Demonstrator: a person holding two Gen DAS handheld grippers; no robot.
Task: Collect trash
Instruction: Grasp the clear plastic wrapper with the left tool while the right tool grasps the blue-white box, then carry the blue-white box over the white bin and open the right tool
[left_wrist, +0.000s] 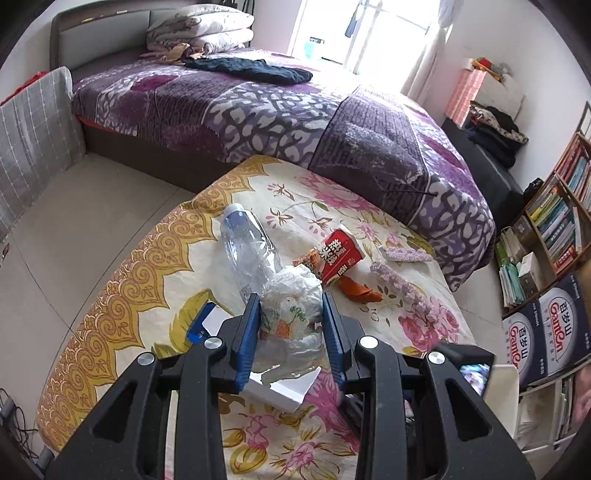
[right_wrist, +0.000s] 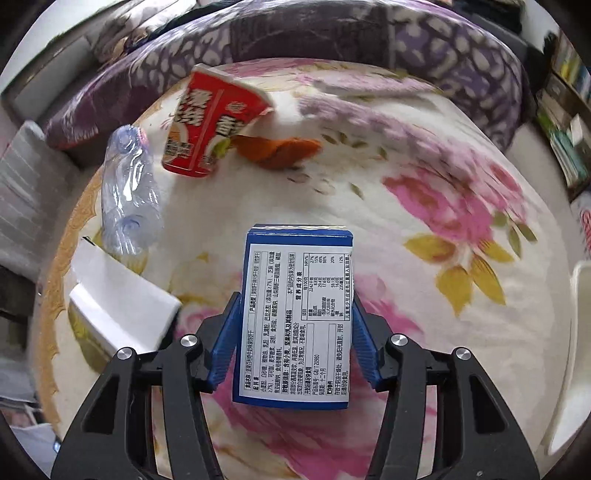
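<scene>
My left gripper (left_wrist: 290, 295) is shut on a crumpled white plastic bag (left_wrist: 291, 325), held just above the floral tablecloth (left_wrist: 147, 295). In the right wrist view, the right gripper (right_wrist: 295, 298) has its blue pads pressed on both sides of a blue box (right_wrist: 295, 273) with a white printed label. A red noodle cup (left_wrist: 340, 254) (right_wrist: 214, 122) lies on its side beyond both grippers. A squashed clear bottle (left_wrist: 247, 243) (right_wrist: 129, 192) lies to its left, an orange wrapper (left_wrist: 360, 290) (right_wrist: 280, 149) beside it.
A white box (left_wrist: 284, 384) (right_wrist: 118, 299) lies under the bag and left of the blue box. Purple flower sprigs (left_wrist: 402, 284) lie at the table's right. A purple-covered bed (left_wrist: 295, 110) stands behind the table, a bookshelf (left_wrist: 554, 221) to the right.
</scene>
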